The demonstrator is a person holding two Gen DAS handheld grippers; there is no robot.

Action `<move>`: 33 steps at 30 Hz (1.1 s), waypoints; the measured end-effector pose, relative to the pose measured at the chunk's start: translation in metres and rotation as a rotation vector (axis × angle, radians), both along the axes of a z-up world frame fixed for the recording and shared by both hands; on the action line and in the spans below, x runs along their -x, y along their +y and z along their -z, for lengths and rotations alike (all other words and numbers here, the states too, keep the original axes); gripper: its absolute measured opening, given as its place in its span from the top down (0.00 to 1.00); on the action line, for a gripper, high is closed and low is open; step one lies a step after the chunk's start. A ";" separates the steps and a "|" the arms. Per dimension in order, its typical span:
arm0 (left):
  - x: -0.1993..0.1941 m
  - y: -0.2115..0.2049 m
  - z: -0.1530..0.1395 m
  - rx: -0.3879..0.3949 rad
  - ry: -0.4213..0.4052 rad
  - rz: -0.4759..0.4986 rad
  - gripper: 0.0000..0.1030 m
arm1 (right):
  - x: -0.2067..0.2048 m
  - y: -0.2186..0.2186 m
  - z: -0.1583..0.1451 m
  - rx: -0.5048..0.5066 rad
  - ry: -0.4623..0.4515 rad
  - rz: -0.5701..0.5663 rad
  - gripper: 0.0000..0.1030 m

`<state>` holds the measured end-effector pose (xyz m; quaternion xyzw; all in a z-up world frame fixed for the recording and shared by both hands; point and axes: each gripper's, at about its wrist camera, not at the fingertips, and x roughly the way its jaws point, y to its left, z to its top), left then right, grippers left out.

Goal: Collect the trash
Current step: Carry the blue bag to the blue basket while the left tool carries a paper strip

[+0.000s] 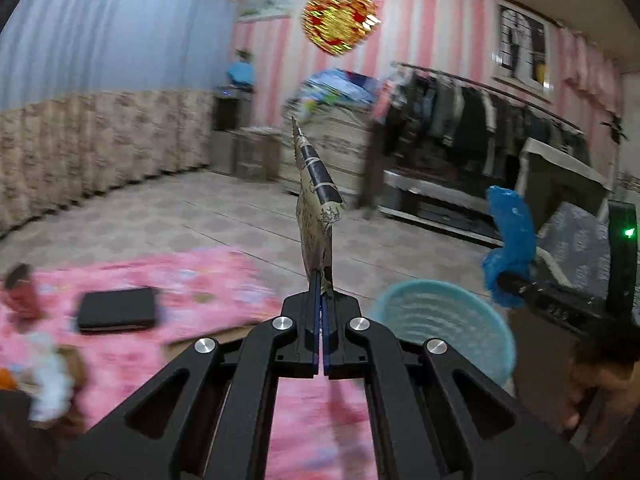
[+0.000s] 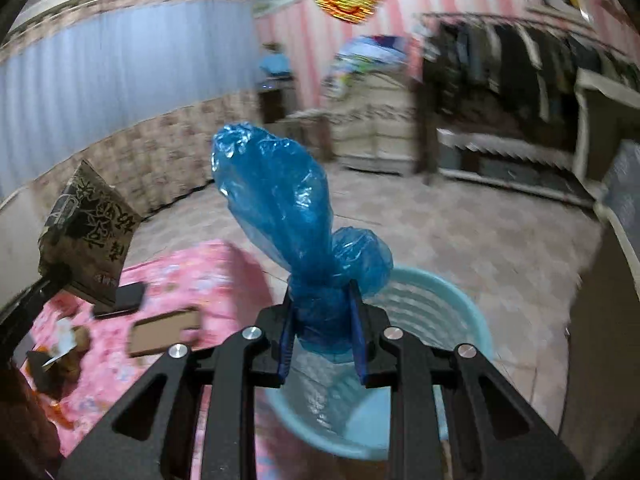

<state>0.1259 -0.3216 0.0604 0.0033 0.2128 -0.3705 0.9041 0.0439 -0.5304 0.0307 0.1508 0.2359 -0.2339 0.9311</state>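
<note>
Blue plastic bag (image 2: 288,216) upright in right tool's (image 2: 322,320) grip; printed wrapper (image 1: 316,200) upright, pinched by left tool (image 1: 322,300).

There were two claws, left (image 1: 322,280) and right (image 2: 322,308), one brown paper packet (image 1: 318,216), one blue plastic bag (image 2: 288,220), one pale blue basket (image 2: 460,304) and one black wallet (image 1: 116,308) (on the pink blanket (image 1: 192,280)).

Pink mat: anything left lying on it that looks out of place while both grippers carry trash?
Yes. On the pink mat a flat cardboard piece lies askew, and crumpled white and brown scraps sit at its edge. A black flat case lies there too; whether it is trash I cannot tell.
</note>
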 end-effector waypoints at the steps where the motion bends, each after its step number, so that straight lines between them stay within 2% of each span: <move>1: 0.001 -0.013 0.006 0.000 0.011 0.020 1.00 | 0.003 -0.009 0.003 -0.001 0.005 0.017 0.76; 5: 0.005 -0.064 0.034 -0.002 0.074 0.103 1.00 | 0.010 -0.026 0.011 -0.008 0.002 0.050 0.76; 8: 0.005 -0.086 0.049 -0.007 0.105 0.132 1.00 | 0.010 -0.033 0.013 -0.018 0.001 0.048 0.75; 13: 0.008 -0.106 0.066 -0.033 0.109 0.146 1.00 | 0.005 -0.032 0.020 -0.041 0.011 0.041 0.75; 16: 0.003 -0.105 0.071 -0.034 0.140 0.145 1.00 | 0.007 -0.037 0.025 -0.054 0.011 0.052 0.75; 23: 0.004 -0.111 0.074 -0.059 0.135 0.148 1.00 | 0.011 -0.027 0.023 -0.045 0.007 0.072 0.74; 26: 0.005 -0.113 0.072 -0.062 0.135 0.151 1.00 | 0.009 -0.024 0.024 -0.036 0.015 0.077 0.69; 28: 0.005 -0.116 0.071 -0.063 0.139 0.158 1.00 | 0.011 -0.024 0.024 -0.036 0.011 0.092 0.54; 29: 0.004 -0.117 0.071 -0.064 0.140 0.160 1.00 | 0.012 -0.023 0.024 -0.039 0.005 0.098 0.49; 31: 0.003 -0.118 0.070 -0.059 0.142 0.153 0.89 | 0.015 -0.024 0.023 -0.041 -0.006 0.111 0.44; 32: 0.004 -0.118 0.070 -0.057 0.141 0.148 0.70 | 0.017 -0.024 0.023 -0.049 -0.014 0.114 0.42; 33: 0.003 -0.118 0.070 -0.051 0.141 0.142 0.59 | 0.019 -0.025 0.023 -0.061 -0.028 0.113 0.42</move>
